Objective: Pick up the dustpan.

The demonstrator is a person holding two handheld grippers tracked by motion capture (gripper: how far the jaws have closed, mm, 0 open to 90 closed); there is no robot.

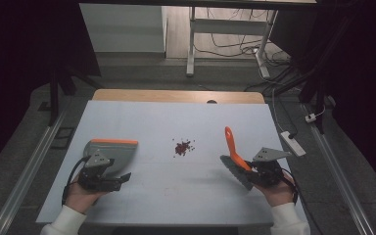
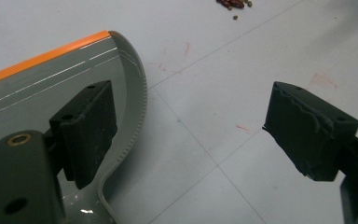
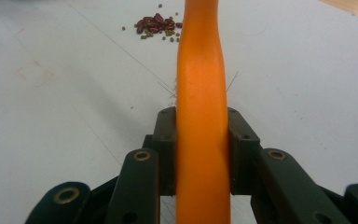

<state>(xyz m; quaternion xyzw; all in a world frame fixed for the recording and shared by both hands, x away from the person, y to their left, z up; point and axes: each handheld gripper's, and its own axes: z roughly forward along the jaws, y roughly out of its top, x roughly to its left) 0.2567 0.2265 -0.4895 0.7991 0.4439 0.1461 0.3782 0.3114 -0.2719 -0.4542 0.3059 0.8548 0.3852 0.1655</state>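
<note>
A grey dustpan [image 1: 112, 149] with an orange front edge lies on the left of the white mat [image 1: 176, 117]. My left gripper [image 1: 117, 172] sits at its near end, open. In the left gripper view, one jaw hangs over the dustpan [image 2: 51, 79] and the other over bare mat, with my left gripper [image 2: 191, 130] pressing on nothing. My right gripper [image 1: 248, 167] is shut on the orange handle of a brush [image 1: 231, 142], whose grey bristles point toward me. The brush handle [image 3: 200, 70] runs straight up between the pads of my right gripper [image 3: 202, 140]. A small pile of red and green beans [image 1: 182, 147] [image 3: 156, 24] [image 2: 233, 3] lies mid-table.
The mat covers a wooden table whose far edge [image 1: 176, 95] shows. A white power strip [image 1: 292, 143] lies off the mat's right side. Metal rails run along both sides of the table, and a desk frame with cables stands behind.
</note>
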